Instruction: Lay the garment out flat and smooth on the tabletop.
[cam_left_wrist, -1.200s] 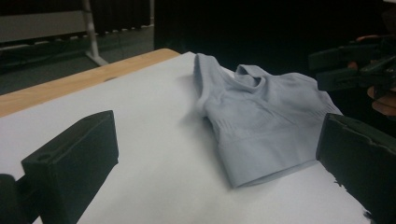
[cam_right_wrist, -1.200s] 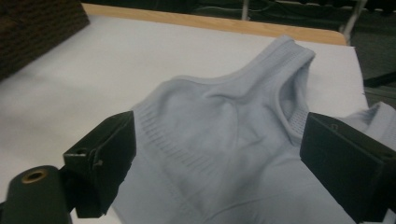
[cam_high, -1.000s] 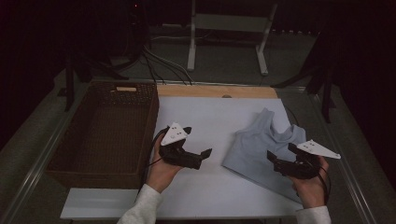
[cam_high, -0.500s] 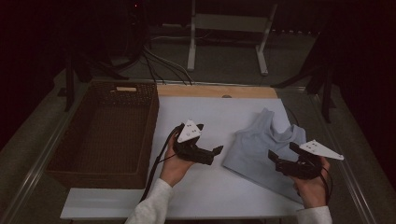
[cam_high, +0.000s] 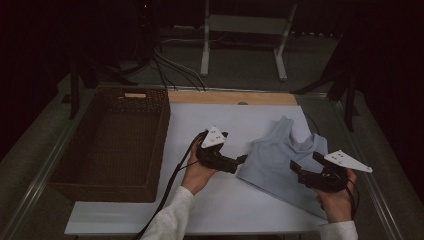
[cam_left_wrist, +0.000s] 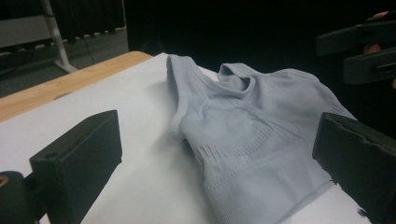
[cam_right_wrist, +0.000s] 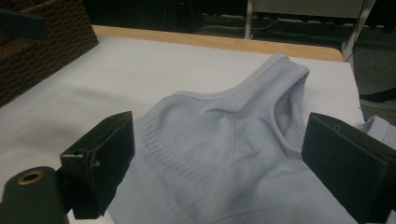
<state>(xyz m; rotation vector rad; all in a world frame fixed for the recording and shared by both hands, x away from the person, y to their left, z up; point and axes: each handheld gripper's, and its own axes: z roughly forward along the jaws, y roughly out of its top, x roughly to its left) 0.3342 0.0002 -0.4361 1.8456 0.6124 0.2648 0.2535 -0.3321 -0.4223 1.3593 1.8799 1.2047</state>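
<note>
Nothing gripped yet: pale blue top (cam_high: 285, 160) lies flat at table's (cam_high: 230, 120) 4 o'clock, left gripper (cam_high: 242, 160) at its hem, right gripper (cam_high: 295, 167) over it, both jaws wide and empty; basket (cam_high: 115, 145) at 9 o'clock awaits.

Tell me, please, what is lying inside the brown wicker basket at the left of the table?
The brown wicker basket looks empty: its dark woven floor lies bare. The near wall hides a strip of floor behind it.
</note>
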